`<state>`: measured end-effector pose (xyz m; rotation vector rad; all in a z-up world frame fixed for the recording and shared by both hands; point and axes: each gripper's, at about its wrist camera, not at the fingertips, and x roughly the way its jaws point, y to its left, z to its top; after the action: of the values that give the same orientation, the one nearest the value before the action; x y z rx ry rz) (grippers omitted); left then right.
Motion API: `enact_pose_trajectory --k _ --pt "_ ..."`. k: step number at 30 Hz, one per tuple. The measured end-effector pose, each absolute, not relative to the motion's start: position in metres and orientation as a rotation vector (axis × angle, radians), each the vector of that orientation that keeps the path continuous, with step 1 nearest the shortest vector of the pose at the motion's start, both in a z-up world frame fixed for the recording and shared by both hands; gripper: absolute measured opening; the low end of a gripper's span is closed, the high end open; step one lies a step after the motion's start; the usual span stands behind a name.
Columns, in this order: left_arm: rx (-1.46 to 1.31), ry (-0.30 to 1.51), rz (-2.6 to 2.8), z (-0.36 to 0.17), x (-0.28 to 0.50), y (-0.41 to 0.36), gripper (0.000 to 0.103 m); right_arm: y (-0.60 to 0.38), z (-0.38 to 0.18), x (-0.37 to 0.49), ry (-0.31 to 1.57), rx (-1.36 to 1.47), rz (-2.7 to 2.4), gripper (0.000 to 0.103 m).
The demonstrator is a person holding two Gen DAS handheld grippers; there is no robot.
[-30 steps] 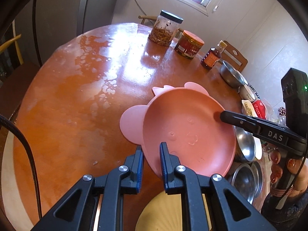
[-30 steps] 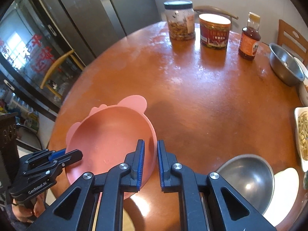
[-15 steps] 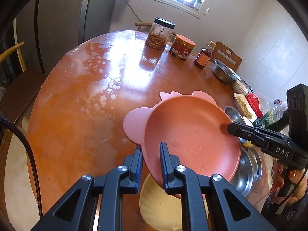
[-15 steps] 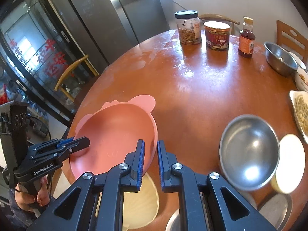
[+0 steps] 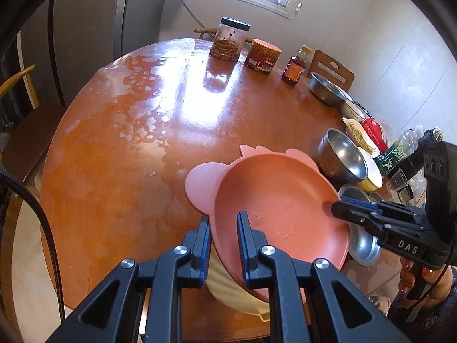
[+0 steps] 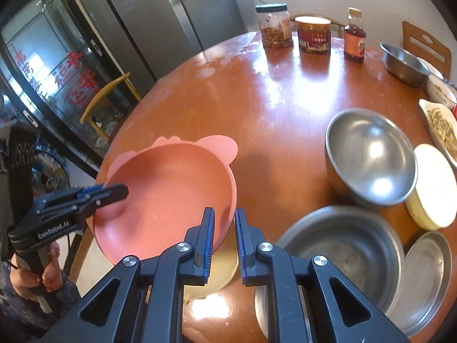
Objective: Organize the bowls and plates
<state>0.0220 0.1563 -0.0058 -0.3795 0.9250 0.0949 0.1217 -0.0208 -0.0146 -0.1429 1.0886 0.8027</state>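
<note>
A pink plate with ear-shaped tabs (image 5: 274,200) (image 6: 168,191) hangs above the near edge of the round wooden table (image 5: 171,120). My left gripper (image 5: 224,238) is shut on its near rim; it also shows in the right wrist view (image 6: 114,191). My right gripper (image 6: 223,235) is shut on the opposite rim; it also shows in the left wrist view (image 5: 340,205). A cream scalloped plate (image 5: 234,294) (image 6: 220,271) lies on the table right under the pink plate.
Steel bowls (image 6: 368,154), (image 6: 340,254), a steel plate (image 6: 428,274) and a cream bowl (image 6: 434,185) stand at the right. Jars (image 6: 275,25), (image 6: 314,34), a bottle (image 6: 354,37) and another steel bowl (image 6: 402,63) stand at the far side. Chairs (image 6: 105,97) surround the table.
Both grippers have lifted the pink plate and carried it back toward the near table edge. The cream plate and the steel dishes have come into view beneath and beside it.
</note>
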Motion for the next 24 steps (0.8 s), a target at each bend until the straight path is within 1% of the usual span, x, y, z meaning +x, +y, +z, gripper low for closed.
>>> enact_pose_trajectory --k 10,24 --pt "-0.371 0.973 0.102 -0.027 0.019 0.147 0.016 -0.023 -0.029 0.113 1.079 -0.201 0.781 0.016" --pt "-0.338 1.000 0.142 -0.034 0.019 0.143 0.016 -0.017 -0.045 0.109 1.111 -0.256 0.787 0.016"
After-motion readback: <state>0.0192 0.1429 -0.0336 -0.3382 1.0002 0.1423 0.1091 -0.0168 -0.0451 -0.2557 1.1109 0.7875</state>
